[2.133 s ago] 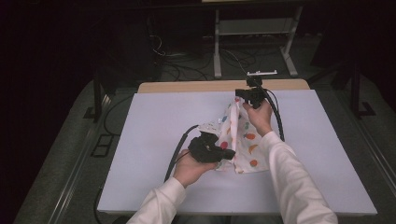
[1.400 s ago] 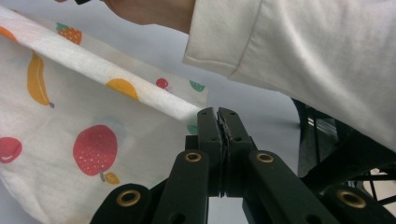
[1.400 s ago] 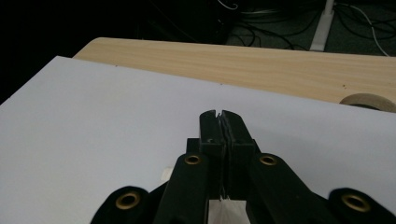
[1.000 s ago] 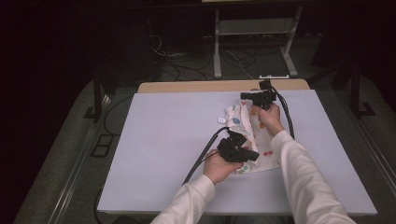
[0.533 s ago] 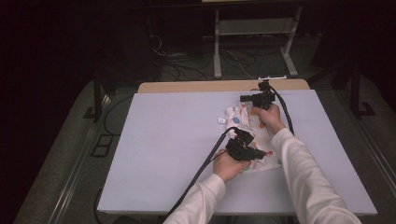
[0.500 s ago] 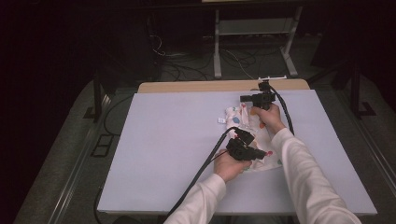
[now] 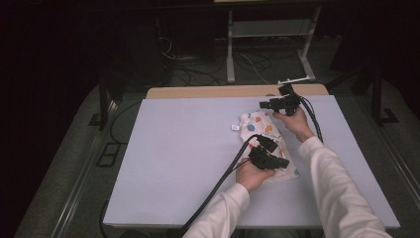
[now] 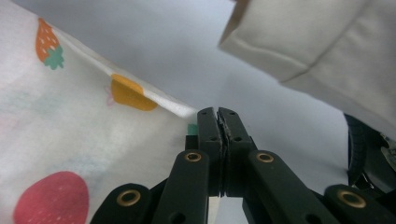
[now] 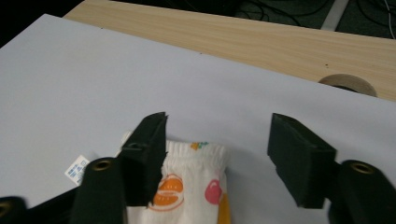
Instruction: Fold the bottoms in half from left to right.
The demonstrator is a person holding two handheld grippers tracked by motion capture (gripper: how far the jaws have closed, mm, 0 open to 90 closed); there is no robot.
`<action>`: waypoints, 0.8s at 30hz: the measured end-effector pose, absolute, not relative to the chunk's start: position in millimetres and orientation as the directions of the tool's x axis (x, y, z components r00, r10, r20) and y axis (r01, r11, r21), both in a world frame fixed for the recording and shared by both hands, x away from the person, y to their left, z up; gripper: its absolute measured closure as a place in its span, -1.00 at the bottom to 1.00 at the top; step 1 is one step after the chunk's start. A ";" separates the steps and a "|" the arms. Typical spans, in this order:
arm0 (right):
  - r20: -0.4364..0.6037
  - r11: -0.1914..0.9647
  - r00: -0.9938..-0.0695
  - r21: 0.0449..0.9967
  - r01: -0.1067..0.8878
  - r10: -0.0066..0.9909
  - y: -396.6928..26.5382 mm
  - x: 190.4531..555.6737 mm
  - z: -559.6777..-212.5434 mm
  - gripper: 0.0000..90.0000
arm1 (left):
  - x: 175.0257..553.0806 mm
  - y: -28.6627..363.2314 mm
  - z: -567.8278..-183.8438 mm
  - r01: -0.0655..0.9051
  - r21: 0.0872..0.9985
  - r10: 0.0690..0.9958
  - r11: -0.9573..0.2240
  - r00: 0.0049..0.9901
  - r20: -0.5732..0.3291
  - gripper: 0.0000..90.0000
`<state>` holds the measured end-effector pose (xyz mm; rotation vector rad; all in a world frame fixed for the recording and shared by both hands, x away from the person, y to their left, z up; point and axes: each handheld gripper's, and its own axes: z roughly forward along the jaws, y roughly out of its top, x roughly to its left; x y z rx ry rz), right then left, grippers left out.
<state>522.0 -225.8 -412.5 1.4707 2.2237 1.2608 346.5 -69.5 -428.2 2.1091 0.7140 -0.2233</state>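
Observation:
A white cloth [image 7: 267, 130] printed with fruit lies folded on the pale table [image 7: 188, 148], right of centre. My left gripper [image 7: 285, 162] sits at the cloth's near end, its jaws shut on the hem [image 8: 177, 108], and the strawberry print [image 8: 70, 135] spreads to the left of the jaws. My right gripper [image 7: 262, 105] hovers at the far end. Its jaws have just been opening and now stand apart [image 9: 219, 123]. The ribbed band of the cloth [image 9: 196, 177] lies below and between them, untouched by the pads. A white sleeve [image 8: 317, 37] crosses the upper right.
A small white label [image 7: 235, 127] sticks out at the cloth's left edge. A wooden strip [image 7: 198, 92] runs behind the table's far edge, with a round hole [image 9: 348, 83] in it. Cables and a metal stand [image 7: 267, 34] stand on the dark floor beyond.
My left hand has carried the cloth's edge rightward and down onto the cloth. The right gripper's jaws have opened and let go of the far end, which now lies flat.

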 end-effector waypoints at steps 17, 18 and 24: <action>0.296 0.117 -0.485 0.748 0.654 0.823 -252.8 499.6 -407.6 -0.98 | 349.8 -89.2 -437.0 0.573 0.666 0.409 -0.478 0.816 -0.409 0.95; 0.296 0.119 -0.487 0.747 0.655 0.822 -253.4 498.4 -408.6 -1.00 | 350.0 -89.8 -437.5 0.573 0.665 0.410 -0.478 0.816 -0.408 0.95; 0.299 0.116 -0.486 0.747 0.655 0.822 -257.7 493.0 -410.3 -1.00 | 351.1 -94.6 -440.7 0.581 0.655 0.413 -0.483 0.811 -0.414 0.95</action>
